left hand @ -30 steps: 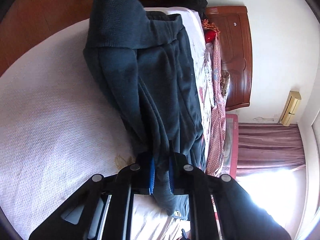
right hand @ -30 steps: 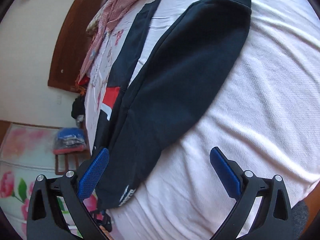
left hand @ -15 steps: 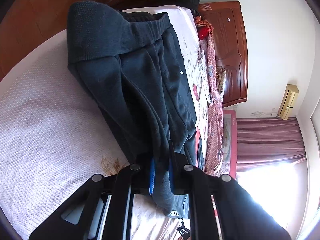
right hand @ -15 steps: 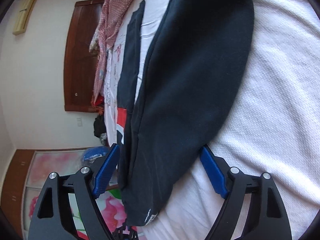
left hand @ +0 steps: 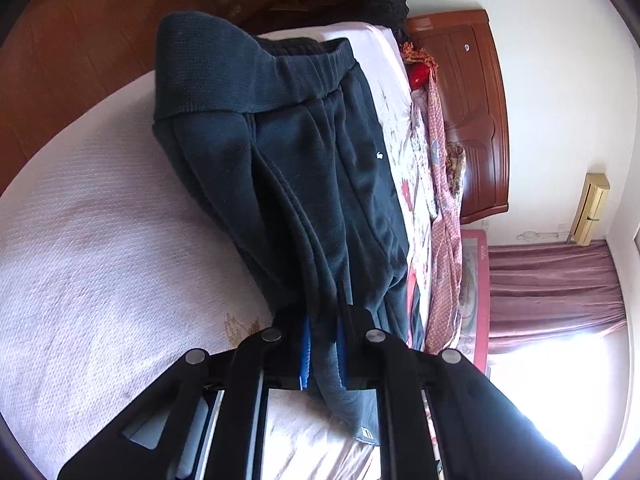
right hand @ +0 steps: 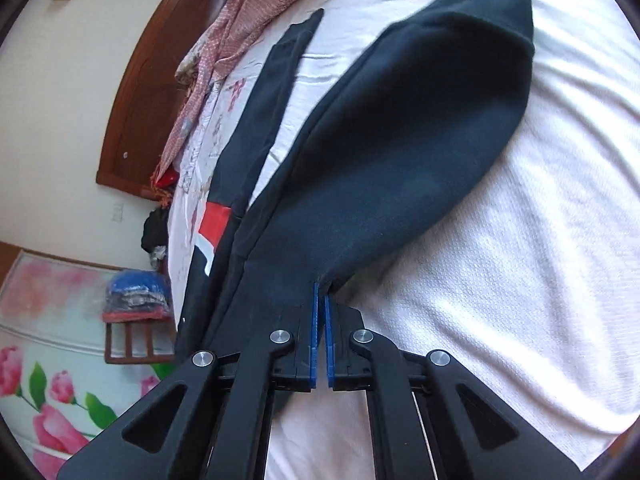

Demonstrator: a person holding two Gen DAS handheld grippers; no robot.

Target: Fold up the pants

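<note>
We cannot see how much cloth the right tongs [right hand: 320, 304] grip: their blue pads meet at the edge of the dark navy fleece pants [right hand: 400, 152], and the fabric between them is hidden. The left tongs [left hand: 322, 320] cover the bunched cloth they pinch. A small white tag [left hand: 366, 434] at the hem is too small to read. A second dark garment with a red-and-white patch [right hand: 248, 128] is partly under the pants. The white textured bed cover [right hand: 520, 280] runs off the edges.
</note>
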